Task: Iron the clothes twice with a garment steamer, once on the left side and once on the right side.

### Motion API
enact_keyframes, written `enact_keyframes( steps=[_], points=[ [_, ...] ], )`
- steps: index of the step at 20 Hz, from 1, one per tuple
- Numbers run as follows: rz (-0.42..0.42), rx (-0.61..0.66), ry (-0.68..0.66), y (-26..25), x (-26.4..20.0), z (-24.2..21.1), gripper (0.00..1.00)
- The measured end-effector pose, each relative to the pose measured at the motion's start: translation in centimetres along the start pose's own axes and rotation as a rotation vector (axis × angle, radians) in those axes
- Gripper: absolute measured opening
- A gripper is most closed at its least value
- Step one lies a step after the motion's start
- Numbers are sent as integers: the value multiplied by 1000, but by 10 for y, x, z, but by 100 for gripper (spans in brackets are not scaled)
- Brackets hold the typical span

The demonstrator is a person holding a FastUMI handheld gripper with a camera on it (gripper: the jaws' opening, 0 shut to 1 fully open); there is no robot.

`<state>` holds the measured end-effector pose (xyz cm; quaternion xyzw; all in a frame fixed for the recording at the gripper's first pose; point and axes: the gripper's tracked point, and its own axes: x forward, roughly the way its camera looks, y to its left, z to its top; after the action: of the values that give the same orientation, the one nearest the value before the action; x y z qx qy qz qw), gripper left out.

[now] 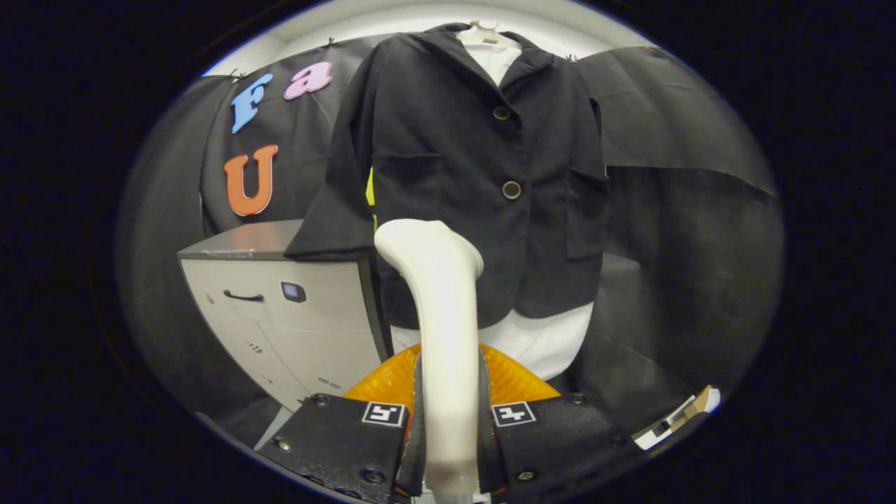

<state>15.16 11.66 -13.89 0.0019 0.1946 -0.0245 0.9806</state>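
A black buttoned jacket (476, 175) hangs on a hanger over a white shirt (539, 339), straight ahead of the fingers. My gripper (449, 413) is shut on the white garment steamer (437, 294), both fingers pressing its handle from the sides. The steamer's head rises from between the fingers and curves toward the jacket's lower left front, in front of the cloth; whether it touches I cannot tell. An orange translucent base (511, 381) shows just behind the handle, under the shirt's hem.
A grey cabinet (280, 308) with a drawer handle stands left of the jacket, one sleeve hanging over its top corner. Black cloth covers the booth's wall behind and to the right. A small cardboard-and-white object (682, 416) lies low on the right.
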Motion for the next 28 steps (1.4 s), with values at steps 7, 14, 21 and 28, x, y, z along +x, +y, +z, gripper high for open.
enact_keyframes(
  steps=[7,14,21,28],
  points=[
    [-38,-34,99,-7,8,-53,32],
    [-67,34,89,-37,-19,-34,32],
    [-66,162,-187,-107,-52,126,32],
    [-17,175,-446,-158,-42,283,32]
  ],
)
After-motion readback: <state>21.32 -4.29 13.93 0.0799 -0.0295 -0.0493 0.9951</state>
